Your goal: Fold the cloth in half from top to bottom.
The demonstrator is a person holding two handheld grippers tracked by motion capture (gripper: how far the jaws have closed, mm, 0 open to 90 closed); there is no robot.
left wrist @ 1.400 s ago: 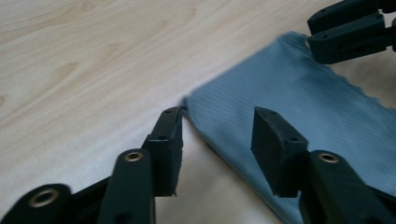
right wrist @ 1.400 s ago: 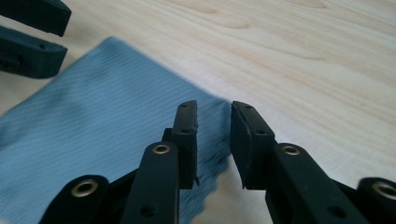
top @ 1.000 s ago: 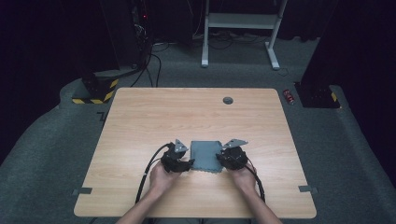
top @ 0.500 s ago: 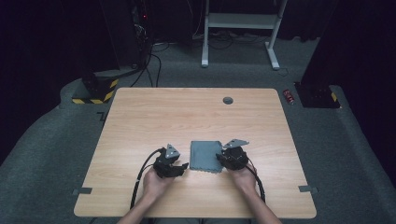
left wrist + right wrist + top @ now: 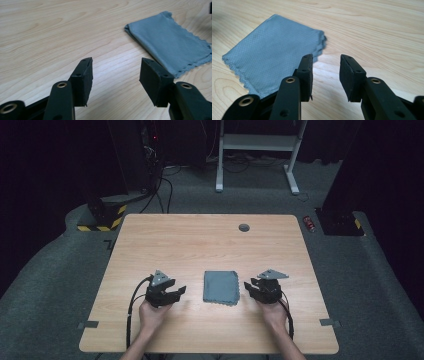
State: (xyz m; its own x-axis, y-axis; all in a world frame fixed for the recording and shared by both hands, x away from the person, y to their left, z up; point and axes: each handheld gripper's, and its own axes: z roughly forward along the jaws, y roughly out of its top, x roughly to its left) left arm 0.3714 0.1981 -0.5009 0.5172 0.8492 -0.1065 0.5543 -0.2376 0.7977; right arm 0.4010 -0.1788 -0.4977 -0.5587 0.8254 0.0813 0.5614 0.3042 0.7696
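Note:
A grey folded cloth (image 5: 221, 287) lies flat on the wooden table (image 5: 200, 240), near its front middle. My left gripper (image 5: 179, 293) rests to the left of the cloth, apart from it, jaws pointing toward it. In the left gripper view the gripper (image 5: 115, 75) is open over bare wood, with the cloth (image 5: 170, 45) ahead to the right. My right gripper (image 5: 248, 289) sits just off the cloth's right edge. Its jaws (image 5: 325, 72) have just been opening and nothing is between them. The cloth (image 5: 274, 47) lies beside and behind the left finger.
A small dark round disc (image 5: 244, 227) sits near the table's far edge. On the floor beyond are a red can (image 5: 310, 224), a white desk frame (image 5: 255, 150) and a yellow-black striped base (image 5: 102, 217). Bare wood stretches behind the cloth.
Both grippers have drawn back from the cloth's sides, the left one leftward and the right one rightward. The cloth stays flat in its place.

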